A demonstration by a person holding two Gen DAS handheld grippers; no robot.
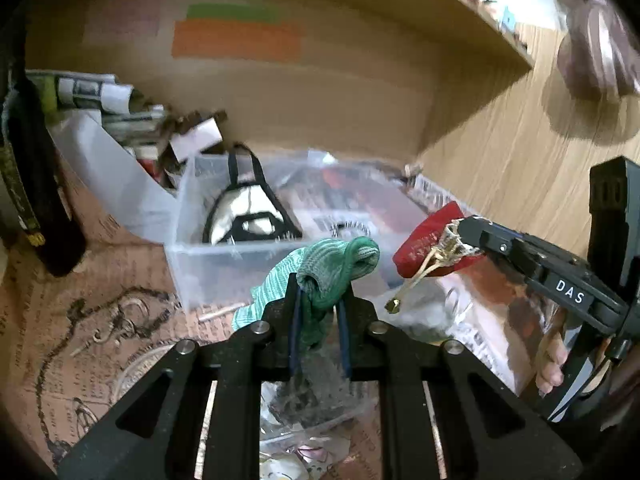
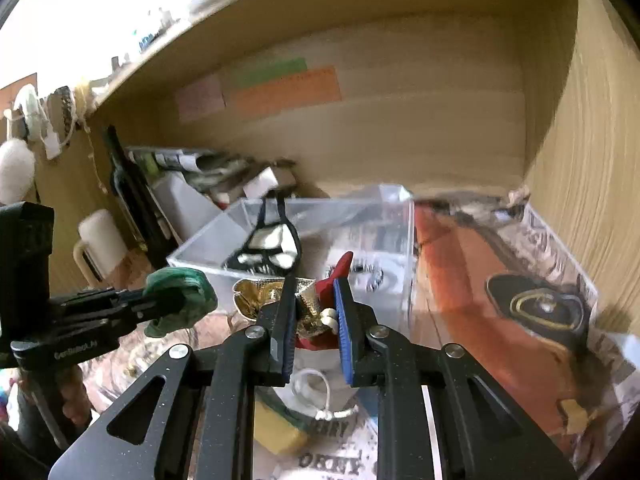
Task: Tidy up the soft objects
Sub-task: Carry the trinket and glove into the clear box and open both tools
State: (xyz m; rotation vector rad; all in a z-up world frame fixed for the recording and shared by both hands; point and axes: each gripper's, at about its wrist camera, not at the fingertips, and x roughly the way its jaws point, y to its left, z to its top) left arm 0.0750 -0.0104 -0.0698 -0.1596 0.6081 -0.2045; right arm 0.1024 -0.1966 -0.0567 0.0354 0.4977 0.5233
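Left gripper (image 1: 318, 300) clamped on green sock (image 1: 332, 268) — light, limp, hangs over clear box (image 1: 192, 256). Right gripper (image 2: 314, 312) pinches red pouch (image 2: 340, 270) by gold trim — soft, droops; grip bunched fabric.

Brown object (image 1: 596, 52) blurred, cut by frame edge.

"DAS" label on right gripper (image 1: 456, 240).
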